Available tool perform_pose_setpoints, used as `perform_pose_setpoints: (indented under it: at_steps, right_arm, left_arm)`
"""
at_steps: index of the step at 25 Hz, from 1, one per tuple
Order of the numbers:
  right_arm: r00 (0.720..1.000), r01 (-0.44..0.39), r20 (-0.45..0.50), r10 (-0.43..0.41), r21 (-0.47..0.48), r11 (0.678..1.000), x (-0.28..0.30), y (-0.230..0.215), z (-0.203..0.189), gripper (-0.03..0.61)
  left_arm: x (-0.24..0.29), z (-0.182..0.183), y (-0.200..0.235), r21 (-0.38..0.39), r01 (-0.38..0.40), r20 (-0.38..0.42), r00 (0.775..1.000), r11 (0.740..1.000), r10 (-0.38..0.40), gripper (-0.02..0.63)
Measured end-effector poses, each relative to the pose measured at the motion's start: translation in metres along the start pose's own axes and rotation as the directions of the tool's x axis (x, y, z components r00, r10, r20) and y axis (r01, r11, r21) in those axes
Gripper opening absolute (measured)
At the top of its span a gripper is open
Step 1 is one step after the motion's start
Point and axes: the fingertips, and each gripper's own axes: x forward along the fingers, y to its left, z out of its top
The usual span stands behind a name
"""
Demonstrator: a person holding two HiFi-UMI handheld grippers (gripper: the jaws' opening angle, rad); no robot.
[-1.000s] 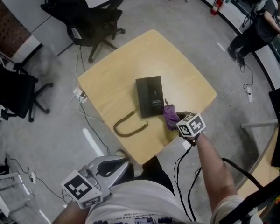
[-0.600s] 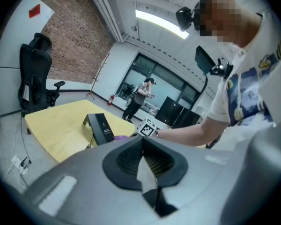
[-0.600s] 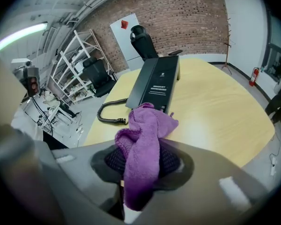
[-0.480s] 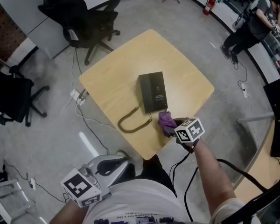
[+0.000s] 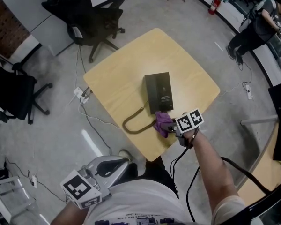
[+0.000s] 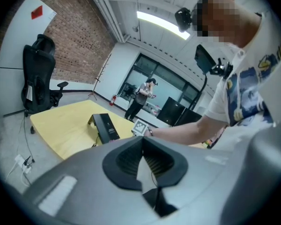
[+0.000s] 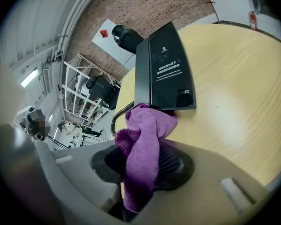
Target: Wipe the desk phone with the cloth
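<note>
Cloth (image 7: 145, 144), one purple piece, is pinched in the right gripper's (image 5: 177, 127) closed jaws just below frame centre, touching the near end of the single black desk phone (image 5: 159, 92) on the table (image 5: 117, 78). The left gripper (image 6: 141, 161), at lower left, is closed and empty.

Read nothing legible anywhere. Made out two short lines of small white print on the black desk phone (image 7: 166, 69), too blurred to read; likewise a distant red sign (image 7: 103, 33).

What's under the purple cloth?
The cloth, pinched in the right hand-held gripper, hangs over the yellow table by the phone's near end. The spot right beneath it is covered.
</note>
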Motion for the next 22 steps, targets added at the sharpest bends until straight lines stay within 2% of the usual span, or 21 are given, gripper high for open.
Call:
perform_pose_setpoints:
  at_steps: [4,22]
  right_arm:
    - [1.000,0.001,0.009,-0.001,0.019,1.000,-0.006,-0.011,0.003,0.124]
    - [1.000,0.002,0.007,-0.002,0.016,1.000,-0.038,-0.050,0.008,0.123]
  left_arm:
    - [0.006,0.005,0.000,-0.016,-0.009,0.006,1.000,1.000,0.009,0.003]
    - [0.066,0.025,-0.006,0.005,-0.003,-0.030,1.000,1.000,0.003,0.003]
